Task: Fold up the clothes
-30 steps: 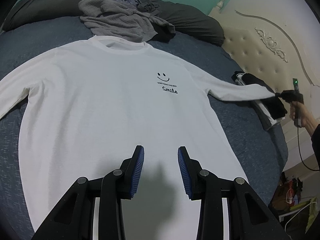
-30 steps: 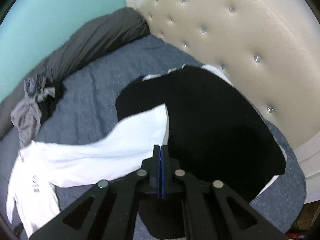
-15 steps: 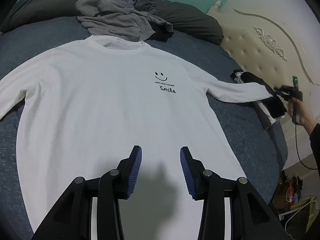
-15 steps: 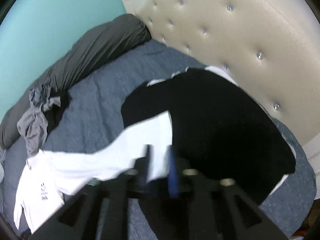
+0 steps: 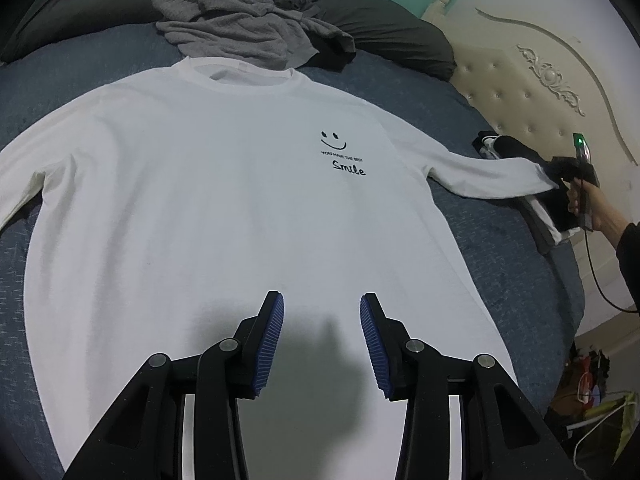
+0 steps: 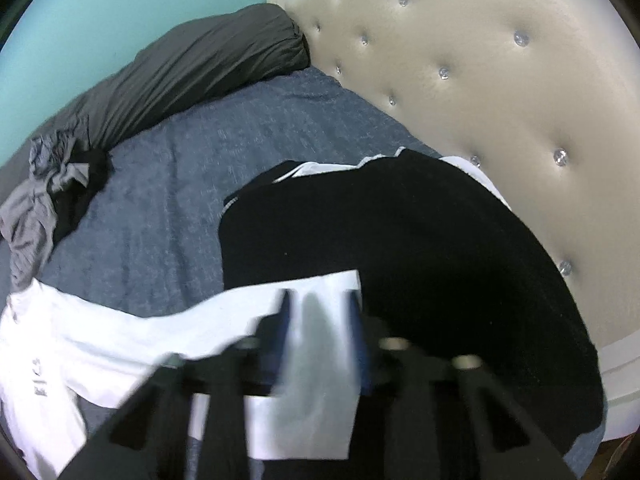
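Note:
A white long-sleeved shirt [image 5: 208, 184] with a smiley and "Smile" print lies flat, front up, on the blue bed [image 5: 500, 256]. My left gripper [image 5: 322, 308] is open and empty, hovering over the shirt's lower middle. My right gripper [image 6: 318, 300] is open, blurred by motion, its fingers either side of the cuff of the shirt's right sleeve [image 6: 224, 320], which lies over a folded black garment [image 6: 432, 256]. In the left wrist view the right gripper [image 5: 558, 172] sits at the sleeve's end.
A heap of grey and dark clothes [image 5: 240, 28] lies beyond the collar, by a long dark pillow [image 5: 384, 32]. A cream tufted headboard [image 6: 480, 80] rises at the right. The folded black garment [image 5: 516, 152] sits at the bed's right edge. Clutter on the floor [image 5: 592, 372] lower right.
My right gripper has opened and let go of the sleeve cuff it was pinching. The sleeve now rests on the black garment. My left gripper has stayed open, drifting slightly.

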Demonstrator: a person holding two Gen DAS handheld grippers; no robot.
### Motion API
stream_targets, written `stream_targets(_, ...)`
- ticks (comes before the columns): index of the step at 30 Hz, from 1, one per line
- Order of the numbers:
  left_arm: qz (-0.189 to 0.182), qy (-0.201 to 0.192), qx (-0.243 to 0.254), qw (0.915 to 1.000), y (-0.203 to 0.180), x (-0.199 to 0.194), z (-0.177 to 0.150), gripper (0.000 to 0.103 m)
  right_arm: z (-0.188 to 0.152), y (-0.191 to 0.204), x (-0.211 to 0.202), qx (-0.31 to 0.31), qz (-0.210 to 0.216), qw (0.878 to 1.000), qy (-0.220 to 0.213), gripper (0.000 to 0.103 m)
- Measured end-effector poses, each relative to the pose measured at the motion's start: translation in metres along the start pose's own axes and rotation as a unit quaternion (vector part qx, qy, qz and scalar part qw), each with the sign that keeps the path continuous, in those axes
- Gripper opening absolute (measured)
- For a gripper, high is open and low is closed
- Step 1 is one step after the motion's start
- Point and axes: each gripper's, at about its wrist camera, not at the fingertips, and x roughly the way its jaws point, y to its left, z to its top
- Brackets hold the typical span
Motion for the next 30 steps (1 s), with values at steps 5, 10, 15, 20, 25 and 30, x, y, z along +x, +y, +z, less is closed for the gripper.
stream_targets(5, -0.003, 0.001, 0.0, 1.0, -0.003, 0.005, 0.0, 0.044, -0.001, 0.0, -0.008, -0.006, -0.006, 0.999, -0.035, 0.001)
stream_targets(10, -0.003, 0.0, 0.002, 1.0, -0.007, 0.003, 0.0, 0.044, 0.002, -0.006, -0.019, 0.009, -0.015, 0.998, -0.056, 0.0)
stream_targets(15, 0.001, -0.006, 0.0, 1.0, -0.003, -0.004, 0.002, 0.044, 0.001, -0.015, -0.023, 0.034, -0.008, 0.998, -0.059, 0.0)
stream_targets(20, 0.004, -0.01, 0.0, 0.9999, 0.0, -0.01, 0.002, 0.044, -0.003, -0.024, -0.024, 0.065, -0.012, 0.996, -0.052, 0.013)
stream_targets(25, 0.006, -0.011, -0.001, 0.9999, 0.002, -0.014, 0.0, 0.044, -0.008, -0.029, -0.026, 0.076, 0.006, 0.996, -0.05, 0.052)
stream_targets(30, 0.004, -0.012, -0.001, 0.9999, 0.002, -0.015, 0.0, 0.044, -0.01, -0.021, -0.024, 0.048, 0.01, 0.998, -0.039, 0.052)
